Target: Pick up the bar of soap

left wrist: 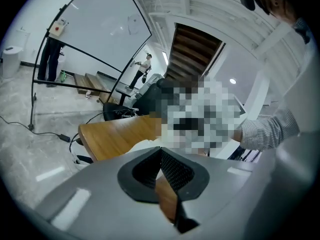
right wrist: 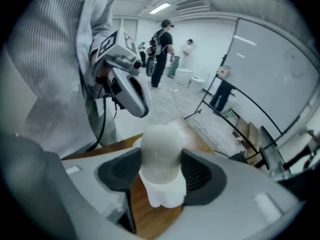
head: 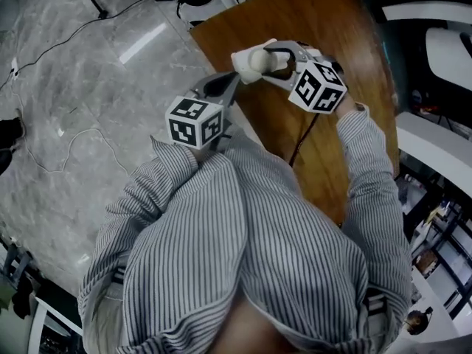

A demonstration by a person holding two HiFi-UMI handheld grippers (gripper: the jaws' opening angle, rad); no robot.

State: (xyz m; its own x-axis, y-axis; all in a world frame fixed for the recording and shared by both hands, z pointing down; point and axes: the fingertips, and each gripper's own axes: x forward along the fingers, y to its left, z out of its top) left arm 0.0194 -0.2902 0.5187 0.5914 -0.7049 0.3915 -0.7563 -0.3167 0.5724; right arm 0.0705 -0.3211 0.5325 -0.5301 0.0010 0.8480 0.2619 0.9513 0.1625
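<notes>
The bar of soap (head: 255, 62) is white and rounded, and it hangs above the brown wooden table (head: 332, 21). My right gripper (head: 259, 59) is shut on it. In the right gripper view the soap (right wrist: 160, 156) sits upright between the two dark pads, with its lower end sticking out below them. My left gripper (head: 233, 78) is just left of the soap, its jaws together with nothing between them. In the left gripper view its pads (left wrist: 175, 171) meet at the tips, over the table (left wrist: 117, 134). The right gripper view also shows the left gripper (right wrist: 129, 90) close by.
Grey marble floor (head: 88, 72) with loose cables (head: 70, 142) lies to the left of the table. A black cable (head: 304, 135) runs across the tabletop. People stand in the background (right wrist: 162, 49), and there are white furniture pieces at the right (head: 435, 146).
</notes>
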